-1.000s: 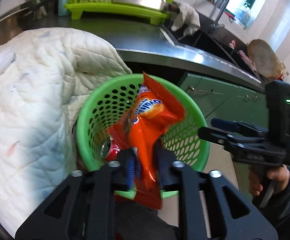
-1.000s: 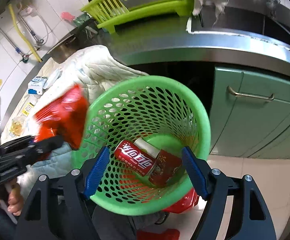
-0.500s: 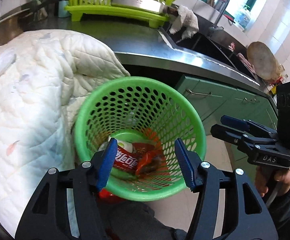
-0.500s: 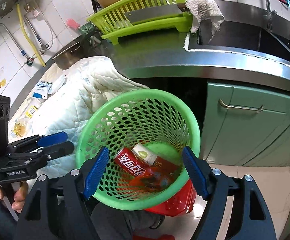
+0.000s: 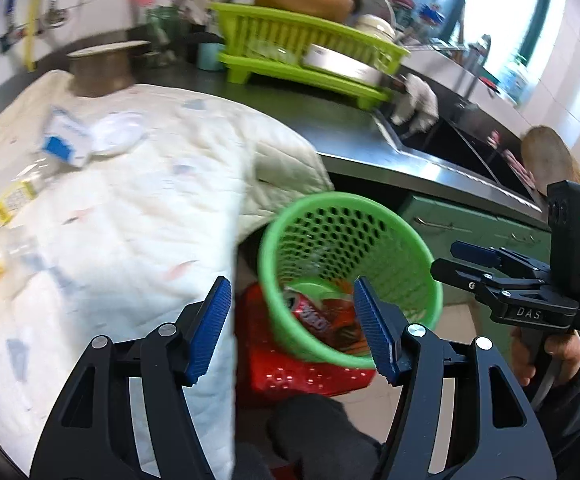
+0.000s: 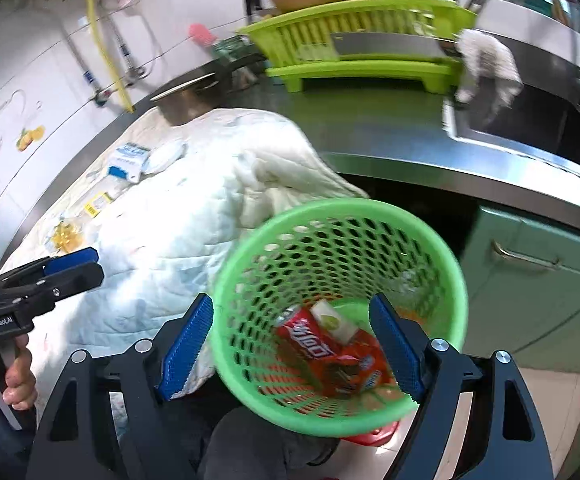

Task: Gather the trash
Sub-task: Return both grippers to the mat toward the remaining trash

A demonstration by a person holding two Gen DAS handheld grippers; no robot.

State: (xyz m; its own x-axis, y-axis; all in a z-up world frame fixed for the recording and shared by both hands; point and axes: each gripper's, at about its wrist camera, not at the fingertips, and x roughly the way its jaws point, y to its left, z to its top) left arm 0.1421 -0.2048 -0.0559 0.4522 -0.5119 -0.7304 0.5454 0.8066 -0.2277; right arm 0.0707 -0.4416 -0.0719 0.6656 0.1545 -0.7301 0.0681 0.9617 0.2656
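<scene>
A green mesh basket point(image 5: 426, 264) point(image 6: 249, 248) stands on a red stool below the counter. It holds a red can point(image 5: 310, 314) point(image 6: 310, 342), an orange snack wrapper point(image 6: 364, 372) and a small white pack point(image 6: 332, 320). My left gripper point(image 5: 292, 330) is open and empty above the basket's left rim. My right gripper point(image 6: 290, 344) is open and empty over the basket. On the white quilt point(image 5: 129, 216) lie a blue-white carton point(image 5: 63, 138) point(image 6: 125, 162), a white lid point(image 5: 117, 138) and a clear yellow-labelled wrapper point(image 5: 5, 204).
A steel counter point(image 6: 390, 132) carries a lime dish rack point(image 5: 302, 52), a metal pot point(image 5: 99, 70) and a cloth point(image 6: 486, 68) at the sink's edge. Green cabinet doors point(image 6: 530, 280) are right of the basket. A red stool point(image 5: 285, 372) is under it.
One second ago my left gripper held the orange wrapper over the basket; it opened and the wrapper fell in. Both grippers have since pulled back and up, showing more of the quilt.
</scene>
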